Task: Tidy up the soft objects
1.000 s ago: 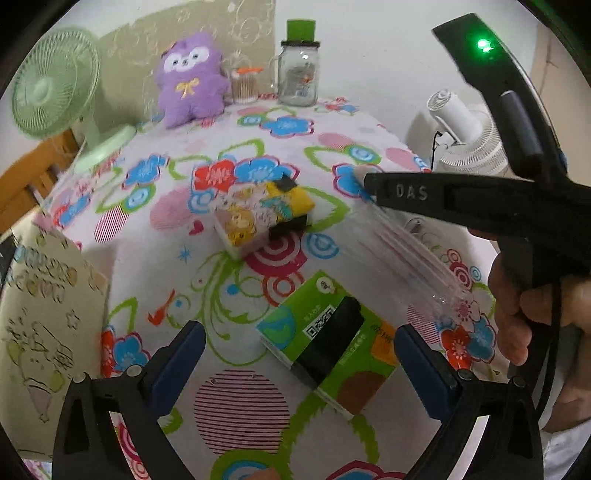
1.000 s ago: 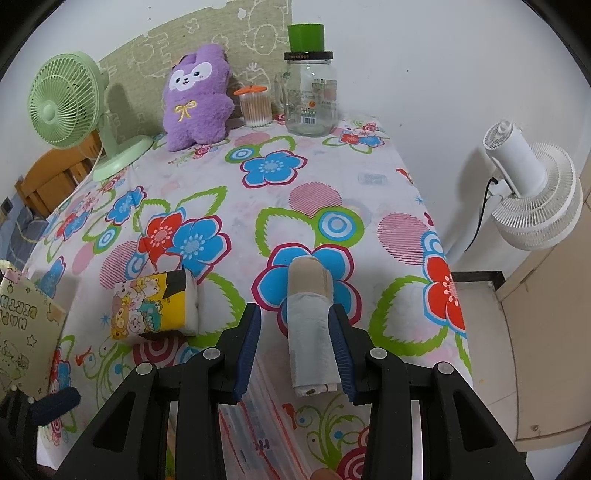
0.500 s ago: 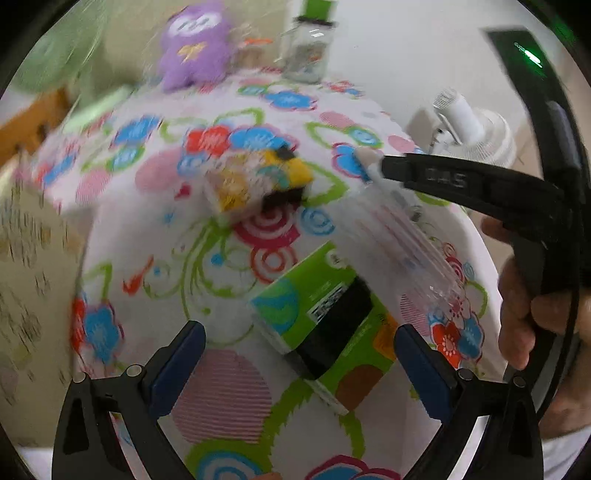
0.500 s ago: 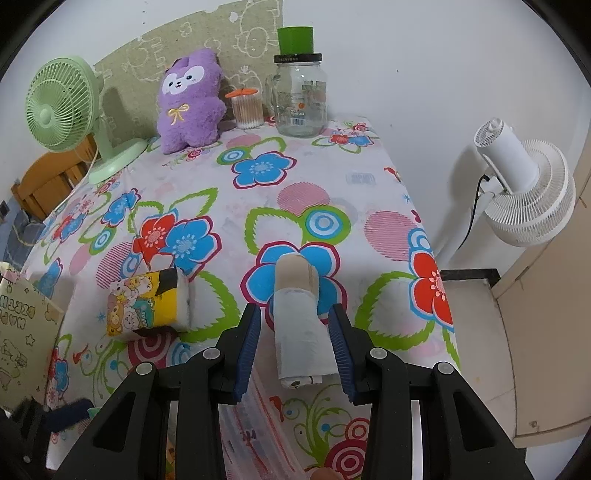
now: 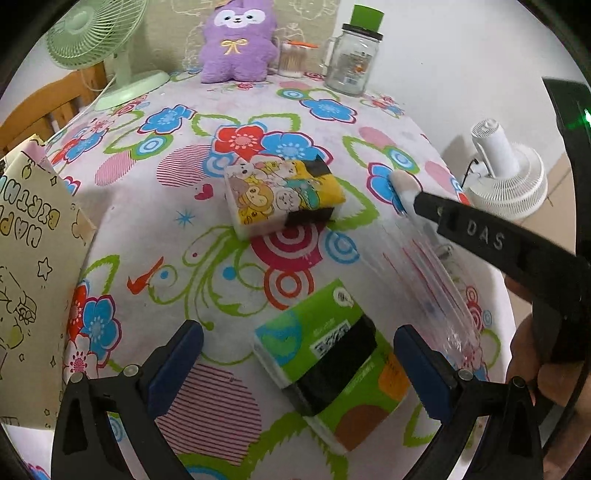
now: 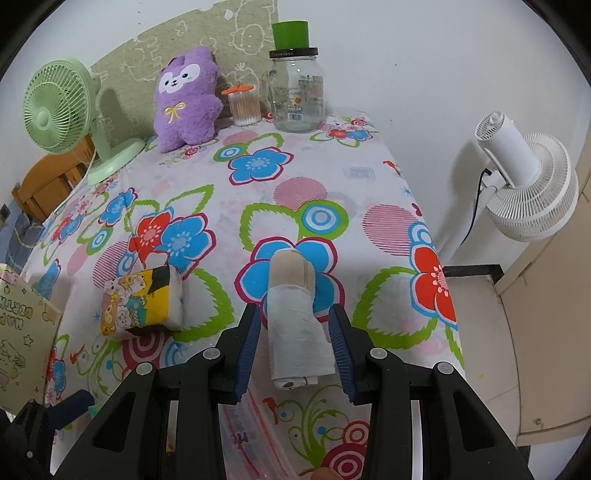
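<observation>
The right gripper (image 6: 295,332) holds a rolled grey-white cloth (image 6: 295,339) between its blue pads, the jaws narrowed onto the roll's sides; the roll's beige end (image 6: 291,269) sticks out ahead over the table. The left gripper (image 5: 299,365) stands wide open, gripping nothing, with a green tissue pack (image 5: 332,369) lying on the table between and just ahead of its fingers.

Just under the right gripper hangs a clear plastic bag (image 6: 251,435) with red print; from the left wrist view it shows as a see-through sheet (image 5: 424,273) beside the green pack. Further ahead and to the left lies a cartoon-printed tissue pack (image 6: 144,299). The floral tablecloth (image 6: 317,177) covers the whole table. At the far edge stand a purple plush toy (image 6: 184,107), a cotton-swab tub (image 6: 243,107), a glass jar (image 6: 297,96) with a green cup (image 6: 290,34) on top, and a green desk fan (image 6: 59,107). A white fan (image 6: 524,192) stands off the table to the right.

A printed paper bag (image 5: 33,280) is cut off at the left edge. The bag's mouth and what it contains are hard to make out. A hand (image 5: 535,354) shows only partly behind the right gripper's handle.
</observation>
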Demonstrator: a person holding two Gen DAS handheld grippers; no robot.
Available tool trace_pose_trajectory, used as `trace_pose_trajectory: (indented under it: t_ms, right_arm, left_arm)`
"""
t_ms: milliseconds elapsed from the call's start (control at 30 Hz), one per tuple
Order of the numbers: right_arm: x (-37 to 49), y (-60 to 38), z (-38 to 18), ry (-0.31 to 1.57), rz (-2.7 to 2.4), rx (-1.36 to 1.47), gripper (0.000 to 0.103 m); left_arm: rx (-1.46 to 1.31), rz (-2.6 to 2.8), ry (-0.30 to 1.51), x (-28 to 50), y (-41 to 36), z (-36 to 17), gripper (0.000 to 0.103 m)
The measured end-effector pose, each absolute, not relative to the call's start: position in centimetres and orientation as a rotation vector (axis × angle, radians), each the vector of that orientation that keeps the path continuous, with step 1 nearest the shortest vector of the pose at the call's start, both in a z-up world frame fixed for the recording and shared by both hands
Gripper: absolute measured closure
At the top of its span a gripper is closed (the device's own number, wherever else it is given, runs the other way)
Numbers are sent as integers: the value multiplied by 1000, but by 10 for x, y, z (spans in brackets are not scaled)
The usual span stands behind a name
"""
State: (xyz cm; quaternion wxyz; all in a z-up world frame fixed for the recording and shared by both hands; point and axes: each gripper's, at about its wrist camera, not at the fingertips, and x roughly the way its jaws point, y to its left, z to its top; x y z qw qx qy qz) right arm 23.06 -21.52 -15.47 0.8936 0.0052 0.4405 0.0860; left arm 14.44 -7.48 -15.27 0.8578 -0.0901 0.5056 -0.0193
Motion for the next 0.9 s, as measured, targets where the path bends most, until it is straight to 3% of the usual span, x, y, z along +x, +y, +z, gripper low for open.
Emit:
trace_pose_trajectory:
  t_ms: [67,100,433,900]
  right_arm:
    - [231,-217,-156,914,178,12,61]
    - [231,-218,-156,914,181,15,61]
    - [230,-213,-153,907,203,27,61]
    - [210,-213,-152,923,186,-2,61]
  left_arm:
    - [-186,-18,1045,145,-71,-150,25]
    - [-189,-14,1036,146,-68,-149,42]
    - [-282,-57,1060,144,-48,-146,51]
    - [-292,-51,1052,129,-33,-140,52]
